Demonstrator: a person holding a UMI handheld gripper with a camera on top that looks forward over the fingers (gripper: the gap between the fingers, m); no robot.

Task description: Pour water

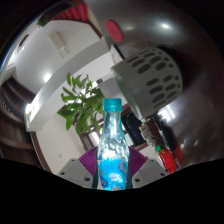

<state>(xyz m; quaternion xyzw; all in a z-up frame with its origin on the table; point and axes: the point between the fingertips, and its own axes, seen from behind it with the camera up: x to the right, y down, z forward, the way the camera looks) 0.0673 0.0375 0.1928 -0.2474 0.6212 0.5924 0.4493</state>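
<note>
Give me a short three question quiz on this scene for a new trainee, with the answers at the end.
1. True or false: the bottle has its cap on.
2. What stands behind the bottle? A) a leafy plant B) a stack of plates C) a kettle
3. Fill in: the bottle stands between the two fingers of the ____.

Key:
1. True; a blue cap sits on top.
2. A, the plant.
3. tool; its purple pads flank the bottle's lower part, though whether both press on it cannot be told.
</note>
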